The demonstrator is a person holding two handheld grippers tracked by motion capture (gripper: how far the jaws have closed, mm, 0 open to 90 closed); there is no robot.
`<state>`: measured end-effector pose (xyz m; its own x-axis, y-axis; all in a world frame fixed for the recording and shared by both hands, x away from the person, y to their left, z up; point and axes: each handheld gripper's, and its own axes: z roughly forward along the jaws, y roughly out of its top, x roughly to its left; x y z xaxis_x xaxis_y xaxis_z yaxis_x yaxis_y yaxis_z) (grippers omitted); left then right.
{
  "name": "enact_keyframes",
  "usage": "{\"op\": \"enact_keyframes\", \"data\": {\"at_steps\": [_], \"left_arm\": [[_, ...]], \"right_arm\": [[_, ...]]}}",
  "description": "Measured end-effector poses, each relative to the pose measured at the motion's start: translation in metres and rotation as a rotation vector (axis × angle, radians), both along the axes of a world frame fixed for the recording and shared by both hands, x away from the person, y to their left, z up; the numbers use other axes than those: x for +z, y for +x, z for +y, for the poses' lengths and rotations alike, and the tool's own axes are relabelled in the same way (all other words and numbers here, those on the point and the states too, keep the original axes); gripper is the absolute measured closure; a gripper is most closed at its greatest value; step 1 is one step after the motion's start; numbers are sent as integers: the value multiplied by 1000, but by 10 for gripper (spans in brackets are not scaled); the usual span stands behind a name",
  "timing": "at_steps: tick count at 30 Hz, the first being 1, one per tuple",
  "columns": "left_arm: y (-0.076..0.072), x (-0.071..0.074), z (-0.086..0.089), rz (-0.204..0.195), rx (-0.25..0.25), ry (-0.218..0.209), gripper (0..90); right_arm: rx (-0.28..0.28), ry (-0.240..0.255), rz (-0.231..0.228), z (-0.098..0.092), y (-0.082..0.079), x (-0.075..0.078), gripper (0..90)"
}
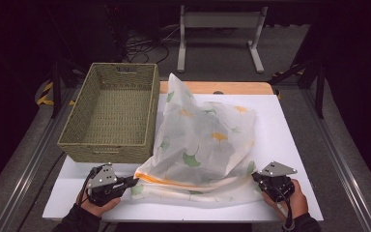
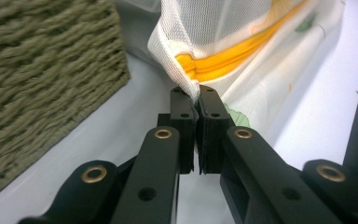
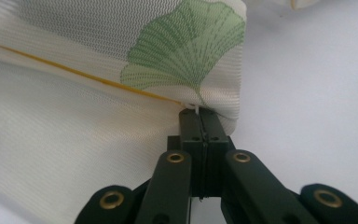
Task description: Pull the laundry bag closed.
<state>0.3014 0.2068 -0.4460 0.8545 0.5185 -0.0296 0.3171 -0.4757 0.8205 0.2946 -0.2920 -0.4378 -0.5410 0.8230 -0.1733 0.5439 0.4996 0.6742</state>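
A white mesh bag (image 1: pixel 200 140) printed with green and yellow ginkgo leaves lies puffed up on the white table, an orange zipper (image 2: pixel 233 58) along its near edge. My left gripper (image 1: pixel 134 181) is shut on the bag's near left corner (image 2: pixel 193 91), beside the zipper's end. My right gripper (image 1: pixel 255 177) is shut on the near right corner (image 3: pixel 198 106), just below a green leaf print (image 3: pixel 186 51). A hand holds each gripper at the table's front edge.
A woven green basket (image 1: pixel 140 108) stands empty at the left, its wall (image 2: pixel 42 88) close beside the left gripper. The white table board (image 1: pixel 290 145) has bare room to the right of the bag. A wooden strip (image 1: pixel 222 87) runs behind it.
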Motion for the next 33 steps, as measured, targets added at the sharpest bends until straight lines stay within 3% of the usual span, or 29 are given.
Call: {"op": "enact_keyframes", "data": {"at_steps": [7, 9, 12, 17, 22, 24, 28, 30, 33], "left_arm": [[-3, -2, 6, 10, -12, -16, 789], [-6, 0, 8, -5, -13, -11, 752], [-9, 3, 16, -13, -14, -42, 724], [-17, 7, 29, -25, 18, -72, 682], [-19, 8, 40, -40, 62, -78, 621], [-19, 9, 44, -56, 85, -57, 608], [-15, 12, 50, -81, 119, -37, 534], [-14, 12, 52, -95, 147, -21, 470], [-10, 9, 58, -100, 180, -3, 353]], "right_arm": [[-2, 51, 11, -5, 0, -1, 900], [14, 68, 1, -6, -3, 0, 900], [16, 92, -8, -9, -7, 3, 900], [23, 131, -10, -12, -13, 6, 893], [37, 167, -44, -16, -20, 12, 859], [27, 196, -87, -19, -24, 19, 783], [53, 204, -131, -19, -25, 24, 757], [65, 199, -166, -18, -23, 27, 649], [39, 187, -205, -18, -15, 26, 492]]}}
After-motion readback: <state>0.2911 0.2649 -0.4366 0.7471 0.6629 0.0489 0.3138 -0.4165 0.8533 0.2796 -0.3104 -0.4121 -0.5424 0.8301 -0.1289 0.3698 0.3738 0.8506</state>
